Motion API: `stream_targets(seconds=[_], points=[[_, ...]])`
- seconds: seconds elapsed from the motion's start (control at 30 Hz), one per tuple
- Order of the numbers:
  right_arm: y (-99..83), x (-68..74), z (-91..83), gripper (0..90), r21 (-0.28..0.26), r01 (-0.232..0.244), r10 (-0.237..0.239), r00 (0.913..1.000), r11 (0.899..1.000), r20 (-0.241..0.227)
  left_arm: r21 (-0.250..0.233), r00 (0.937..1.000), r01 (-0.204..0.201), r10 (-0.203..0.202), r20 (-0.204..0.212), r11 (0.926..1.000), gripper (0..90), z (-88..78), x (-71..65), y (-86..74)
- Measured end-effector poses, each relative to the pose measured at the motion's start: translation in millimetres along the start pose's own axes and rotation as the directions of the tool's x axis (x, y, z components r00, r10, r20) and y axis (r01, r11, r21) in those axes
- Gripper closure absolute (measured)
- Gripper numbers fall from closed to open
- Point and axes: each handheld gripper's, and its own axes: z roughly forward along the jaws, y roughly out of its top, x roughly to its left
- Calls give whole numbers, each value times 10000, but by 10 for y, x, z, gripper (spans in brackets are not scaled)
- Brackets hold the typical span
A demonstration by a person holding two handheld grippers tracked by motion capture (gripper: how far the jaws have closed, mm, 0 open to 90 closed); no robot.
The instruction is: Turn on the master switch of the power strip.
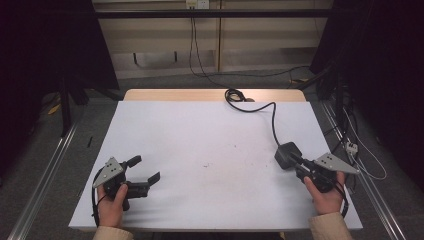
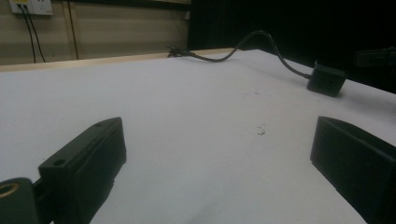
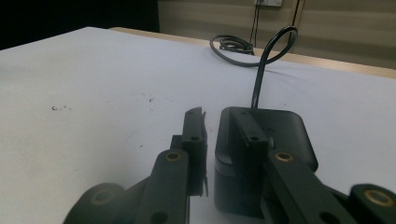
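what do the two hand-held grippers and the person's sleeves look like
Both are black. The left hand-held gripper and the right hand-held gripper each carry a grey three-cornered plate with small dark holes. Their jaws are flat black bars on linkage arms with brass-coloured pivot bushings. A black cable loops by the left hand. The sleeves are beige with ribbed cuffs.

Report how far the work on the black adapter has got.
Done: the right gripper is at the adapter, which lies flat on the table, cable trailing to the far edge. In hand: its jaws stand nearly together at the adapter's edge; a firm grip cannot be confirmed. The left gripper sits open, apart. Left: lifting or moving it, probably.
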Motion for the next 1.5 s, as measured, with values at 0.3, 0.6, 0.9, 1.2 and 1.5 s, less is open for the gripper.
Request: stream_targets(seconds=[0.3, 0.6, 0.9, 1.2, 1.5], points=[[16, -14, -9, 812, 9, -79, 79, 10000, 10000, 57, 0, 10000, -3, 3, -18, 10000, 32, 4, -3, -1], [31, -46, -26, 830, -46, -224, 224, 9996, 9997, 159, 8, 10000, -31, 31, -75, 10000, 32, 4, -5, 1], [43, -103, -22, 854, -61, -207, 209, 9993, 9998, 319, 4, 10000, -37, 37, -45, 10000, 32, 6, -6, -1], [47, -204, -32, 876, -134, -600, 607, 9964, 9981, 587, -6, 10000, -16, 16, -69, 10000, 32, 10, -7, -1], [45, -219, -10, 893, -19, -540, 540, 9963, 9985, 663, 31, 10000, -27, 27, -31, 10000, 32, 15, -10, -3]])
